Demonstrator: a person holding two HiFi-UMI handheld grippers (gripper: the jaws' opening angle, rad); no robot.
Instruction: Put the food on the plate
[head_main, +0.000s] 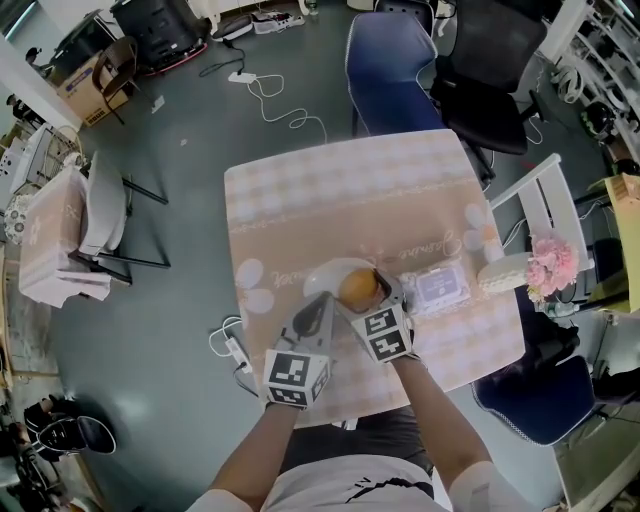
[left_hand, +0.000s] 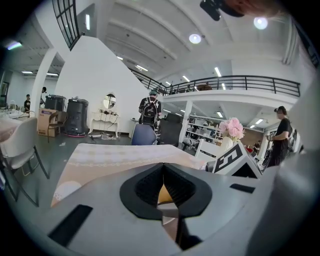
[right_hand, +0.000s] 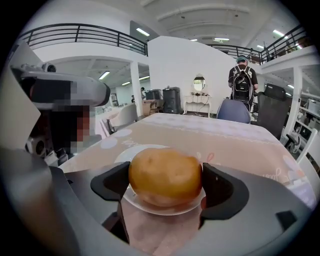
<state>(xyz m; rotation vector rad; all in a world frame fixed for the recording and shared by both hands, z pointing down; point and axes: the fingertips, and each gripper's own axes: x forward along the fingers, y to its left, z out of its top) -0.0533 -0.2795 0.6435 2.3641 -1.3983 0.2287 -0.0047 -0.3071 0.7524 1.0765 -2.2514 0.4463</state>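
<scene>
Over the white plate (right_hand: 131, 152) on the worktop (head_main: 330, 200), the right gripper (right_hand: 167, 185) holds the round yellow-brown food (right_hand: 166, 175). It seems only the release is left. The left gripper (left_hand: 163, 189) has its jaws together, empty.

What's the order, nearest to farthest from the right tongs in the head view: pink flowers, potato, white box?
1. Potato: gripped in the right tongs themselves.
2. White box: on the table, just to their right.
3. Pink flowers: far right, by the table's edge.
</scene>
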